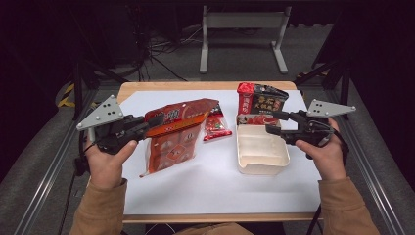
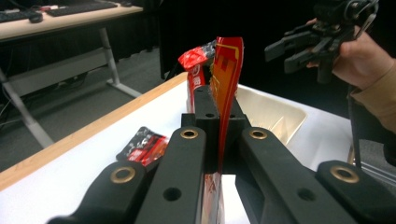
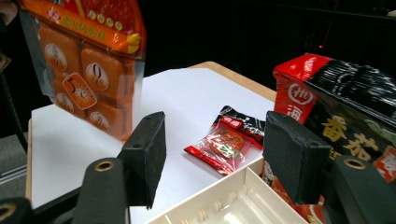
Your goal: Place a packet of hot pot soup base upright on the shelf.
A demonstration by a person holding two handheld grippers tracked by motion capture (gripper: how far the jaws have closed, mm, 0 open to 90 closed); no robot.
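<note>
We see a wooden table (image 1: 205, 85) under a white sheet (image 1: 210, 181), dark room, grey frame (image 1: 242, 22) behind. Left gripper (image 1: 147, 128) clamps the orange bag (image 1: 173, 134) off the sheet — right gripper (image 1: 275, 123) jaws apart, empty, over the tray (image 1: 262, 155).

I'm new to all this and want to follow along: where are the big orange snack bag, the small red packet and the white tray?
orange snack bag (image 1: 173, 132), high view, middle of its front.
small red packet (image 3: 224, 143), right gripper view, its clear window.
white tray (image 1: 261, 166), high view, near rim.
</note>
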